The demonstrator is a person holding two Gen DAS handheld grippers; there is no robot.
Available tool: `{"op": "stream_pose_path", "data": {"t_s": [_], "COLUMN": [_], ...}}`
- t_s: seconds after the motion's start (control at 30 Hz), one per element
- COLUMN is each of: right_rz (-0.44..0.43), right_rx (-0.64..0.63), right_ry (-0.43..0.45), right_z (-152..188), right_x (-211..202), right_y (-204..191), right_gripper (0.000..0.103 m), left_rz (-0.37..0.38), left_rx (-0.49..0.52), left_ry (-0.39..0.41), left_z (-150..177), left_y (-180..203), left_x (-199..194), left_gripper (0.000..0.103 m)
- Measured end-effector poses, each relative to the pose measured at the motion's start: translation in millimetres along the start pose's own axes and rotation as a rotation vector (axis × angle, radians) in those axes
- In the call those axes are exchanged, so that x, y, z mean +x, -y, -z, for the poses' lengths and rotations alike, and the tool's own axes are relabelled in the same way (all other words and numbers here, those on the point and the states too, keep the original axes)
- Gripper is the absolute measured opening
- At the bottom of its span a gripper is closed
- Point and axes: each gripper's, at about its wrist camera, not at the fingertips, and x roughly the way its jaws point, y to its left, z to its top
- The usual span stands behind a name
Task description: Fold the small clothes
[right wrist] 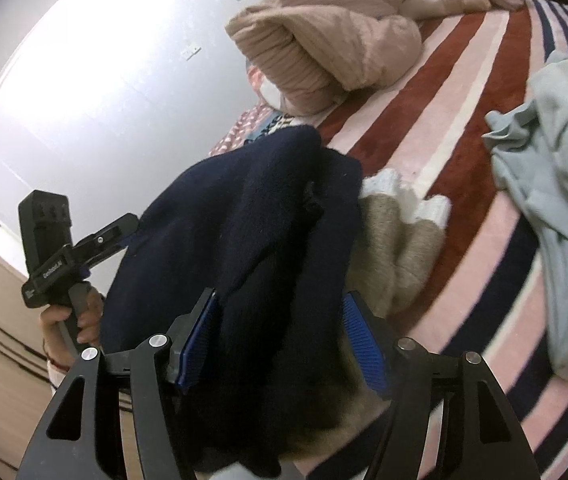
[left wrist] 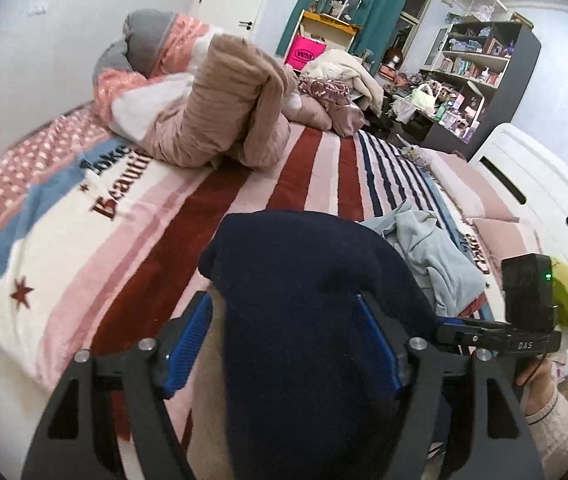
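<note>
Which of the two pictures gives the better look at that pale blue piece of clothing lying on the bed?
The right wrist view: the pale blue garment lies crumpled on the striped blanket, large and mostly unobstructed. In the left wrist view it is smaller and partly hidden behind the navy garment.

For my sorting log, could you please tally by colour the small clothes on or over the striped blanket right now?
Navy: 1, the navy garment, held up by both tools.
Light blue: 1, the light blue garment, crumpled on the striped blanket.
Beige and white: 1, the beige knit piece, beside the navy one.
Total: 3
</note>
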Motion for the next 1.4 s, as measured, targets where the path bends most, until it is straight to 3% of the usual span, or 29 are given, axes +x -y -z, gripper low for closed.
{"op": "stream_pose_path", "data": {"t_s": [0.17, 0.47, 0.63, 0.77, 0.83, 0.93, 1.03, 1.07, 1.17, 1.4], "right_rz": [0.029, 0.069, 0.148, 0.254, 0.312, 0.42, 0.551, 0.593, 0.662, 0.709], "right_rx": [-0.048, -0.116, -0.167, -0.218, -0.234, -0.274, -0.33, -0.348, -0.385, -0.396], "right_ry": [0.039, 0.138, 0.195, 0.272, 0.313, 0.388, 0.466, 0.497, 0.57, 0.634], "right_z": [17.3, 78.4, 119.5, 158.2, 175.8, 203.5, 229.1, 236.7, 255.7, 272.5], "right_x": [-31.6, -116.8, -174.2, -225.7, -248.9, -283.2, -310.8, -319.8, -343.7, -369.0], "right_y": [-9.2, -5.2, 1.8, 4.3, 5.9, 5.3, 0.3, -1.9, -5.0, -4.7], "right_gripper": [0.06, 0.06, 0.06, 0.06, 0.061, 0.062, 0.076, 0.086, 0.1, 0.103], "left_rz": [-0.08, -0.05, -0.039, -0.05, -0.04, -0.062, -0.079, -0.079, -0.076, -0.116], "left_rx": [0.061, 0.183, 0.236, 0.269, 0.281, 0.303, 0.311, 0.31, 0.315, 0.342], "left_ry": [0.069, 0.181, 0.268, 0.371, 0.415, 0.483, 0.526, 0.535, 0.545, 0.526], "left_z": [12.6, 64.3, 98.6, 124.9, 138.9, 156.3, 171.2, 175.4, 182.3, 187.4], "left_y": [47.3, 180.6, 262.3, 321.3, 348.7, 383.4, 410.3, 417.2, 432.5, 446.0], "left_x": [-31.9, -63.6, -71.4, -74.4, -72.1, -66.9, -62.4, -60.6, -55.5, -47.2], "left_gripper": [0.069, 0.073, 0.076, 0.089, 0.101, 0.102, 0.102, 0.102, 0.102, 0.102]}}
